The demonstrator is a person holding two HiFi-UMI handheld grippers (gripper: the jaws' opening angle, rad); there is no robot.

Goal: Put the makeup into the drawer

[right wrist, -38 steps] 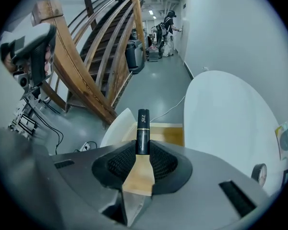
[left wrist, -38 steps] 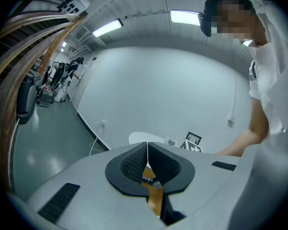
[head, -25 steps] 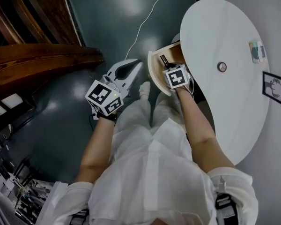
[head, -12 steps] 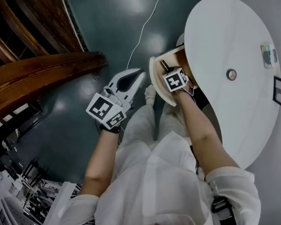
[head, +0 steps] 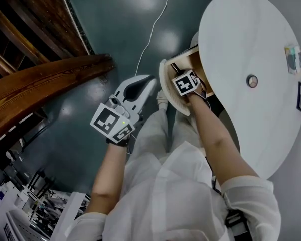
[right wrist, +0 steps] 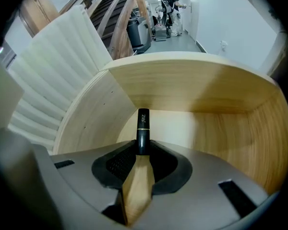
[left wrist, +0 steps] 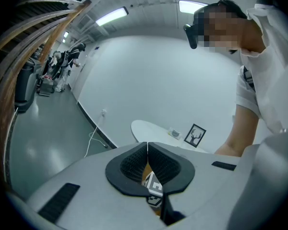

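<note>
The dark glossy floor (head: 115,29) spreads out on the far side of the drawer, and a curved brown wooden stair rail (head: 40,84) sweeps across it well apart from the drawer, on the left gripper's side. A white oval table (head: 241,34) overhangs the drawer on the opposite side, so its top covers the drawer's inner part. The person (head: 165,185), in pale clothes with bare forearms, stands just in front of the drawer, one arm reaching down into it. The drawer (head: 166,79) is pulled open, with a curved pale front and light wooden walls (right wrist: 182,90). The left gripper (head: 149,80) hangs beside the drawer's front, outside it and over the floor; in its own view its jaws (left wrist: 147,150) are clenched tip to tip with nothing between them. The right gripper (head: 179,74) points steeply down inside the drawer, its marker cube just above the rim. Its jaws (right wrist: 142,150) are clamped on the makeup (right wrist: 142,128), a slim black tube with a gold band, whose free end sticks out past the fingertips toward the drawer's pale bottom; from the head view the tube (head: 174,67) shows inside the drawer close behind its front. I cannot tell whether it touches the bottom. A thin white cable (head: 155,29) runs over the floor beyond the drawer. On the table, well apart from the drawer, are a framed deer picture (left wrist: 195,136), a small card (head: 294,59) and a little round object (head: 252,81).
</note>
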